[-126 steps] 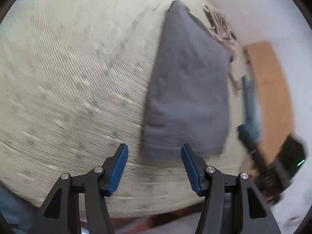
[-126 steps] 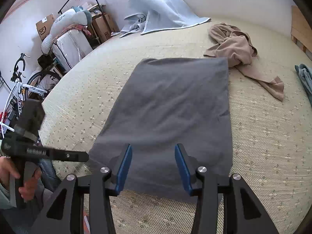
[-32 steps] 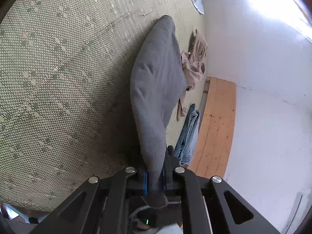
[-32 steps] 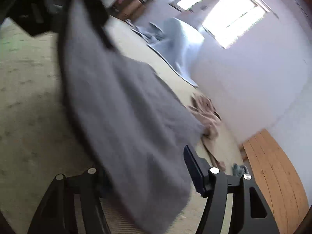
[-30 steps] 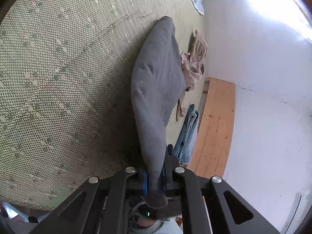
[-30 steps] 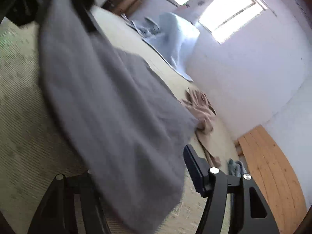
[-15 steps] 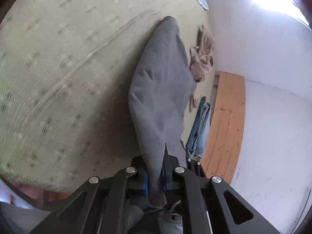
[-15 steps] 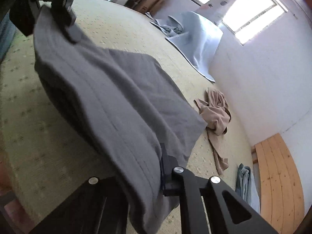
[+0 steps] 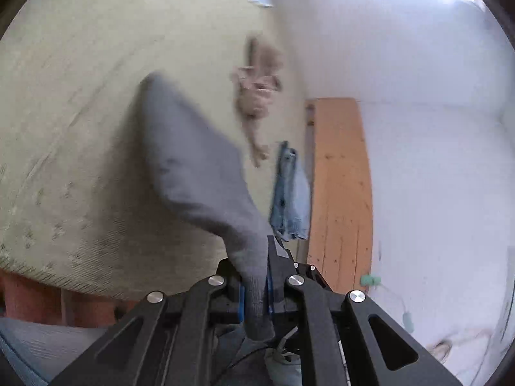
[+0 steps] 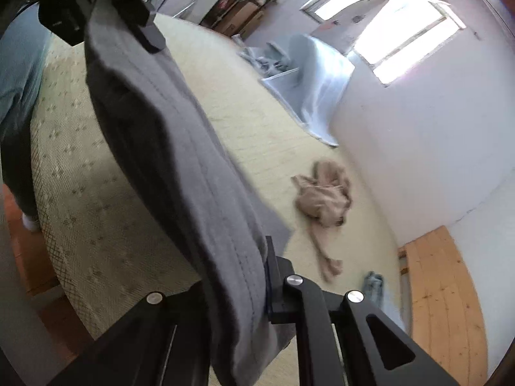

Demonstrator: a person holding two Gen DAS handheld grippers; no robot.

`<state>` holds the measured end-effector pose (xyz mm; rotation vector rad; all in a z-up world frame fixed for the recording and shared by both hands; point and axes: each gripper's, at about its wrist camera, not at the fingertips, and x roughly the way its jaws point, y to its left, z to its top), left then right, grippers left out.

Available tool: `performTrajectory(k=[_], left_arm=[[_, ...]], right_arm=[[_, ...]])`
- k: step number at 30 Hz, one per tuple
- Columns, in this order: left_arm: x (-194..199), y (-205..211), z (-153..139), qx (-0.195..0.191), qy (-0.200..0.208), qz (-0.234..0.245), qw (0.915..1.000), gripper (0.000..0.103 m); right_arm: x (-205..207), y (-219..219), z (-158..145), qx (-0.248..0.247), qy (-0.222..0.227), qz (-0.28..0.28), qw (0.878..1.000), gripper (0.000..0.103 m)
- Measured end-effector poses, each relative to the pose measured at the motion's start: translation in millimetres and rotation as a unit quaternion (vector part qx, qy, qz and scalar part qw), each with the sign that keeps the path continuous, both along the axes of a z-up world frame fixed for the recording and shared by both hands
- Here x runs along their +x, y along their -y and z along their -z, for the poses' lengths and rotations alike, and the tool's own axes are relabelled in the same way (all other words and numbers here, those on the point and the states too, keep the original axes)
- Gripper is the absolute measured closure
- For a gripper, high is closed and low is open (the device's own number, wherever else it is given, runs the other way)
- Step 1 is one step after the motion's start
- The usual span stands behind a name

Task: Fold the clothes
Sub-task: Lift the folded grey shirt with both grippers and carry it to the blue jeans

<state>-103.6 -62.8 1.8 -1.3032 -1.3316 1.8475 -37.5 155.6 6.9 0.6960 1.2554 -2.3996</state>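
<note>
Left wrist view: one left claw (image 9: 254, 292) at bottom centre, clamped tight on a corner of one grey garment (image 9: 196, 167), cloth pinched between the blue pads and hanging out below them. Grey garment lifted off the bed (image 9: 64, 128), stretching from the claw up toward the centre left of the frame, far end blurred. On the bed beyond it, one crumpled beige garment (image 9: 257, 96) at upper centre and one folded blue denim piece (image 9: 289, 199) at centre right, well apart from each other. One wooden board (image 9: 341, 186) right of the denim, against a white wall.

Right wrist view: one right claw (image 10: 257, 289) at bottom centre, jaws just drawn together and now pinching the near edge of the same grey garment (image 10: 180, 167), with stitched hem lines visible along the fold. Left claw (image 10: 122, 3) seen at upper left gripping the opposite corner, so cloth spans diagonally between the two, raised above the bed (image 10: 80, 218). Beige garment (image 10: 325, 196) at centre right, denim piece (image 10: 373, 286) at lower right, one pale blue sheet (image 10: 315, 87) heaped at upper centre below two bright window panes (image 10: 386, 32). Cardboard boxes at top centre, number uncertain; no readable writing or labels in either view.
</note>
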Motion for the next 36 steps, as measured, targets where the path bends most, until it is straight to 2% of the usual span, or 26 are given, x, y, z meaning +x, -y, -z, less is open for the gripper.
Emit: performTrajectory(k=[3,6,12,19,29,36], left_arm=[[0,-14,-39,-0.025,-0.052,0.015,0.9982,0.095],[-7,-35,-70,-0.038,-0.087,0.033,0.9949,0.095],[-22,-84,-121,-0.04,-0.128,0.083,0.9874,0.095],[-39,-182,-171,-0.038,-0.172,0.152,0.9725,0.095],[-74,-333,-217,-0.024,-0.194,0.225,0.9546,0.095],[-98,-429,-217,-0.02,-0.179,0.263,0.9477,0.095]], right_arm=[[3,-13,-33,-0.012,-0.023,0.014,1.0,0.096],[6,-28,-65,-0.024,-0.044,0.031,0.998,0.096],[11,-69,-111,-0.033,-0.074,0.072,0.994,0.096],[19,-140,-159,-0.025,-0.117,0.14,0.983,0.096],[8,-259,-214,0.001,-0.166,0.239,0.957,0.096],[-10,-337,-229,0.019,-0.169,0.291,0.942,0.096]])
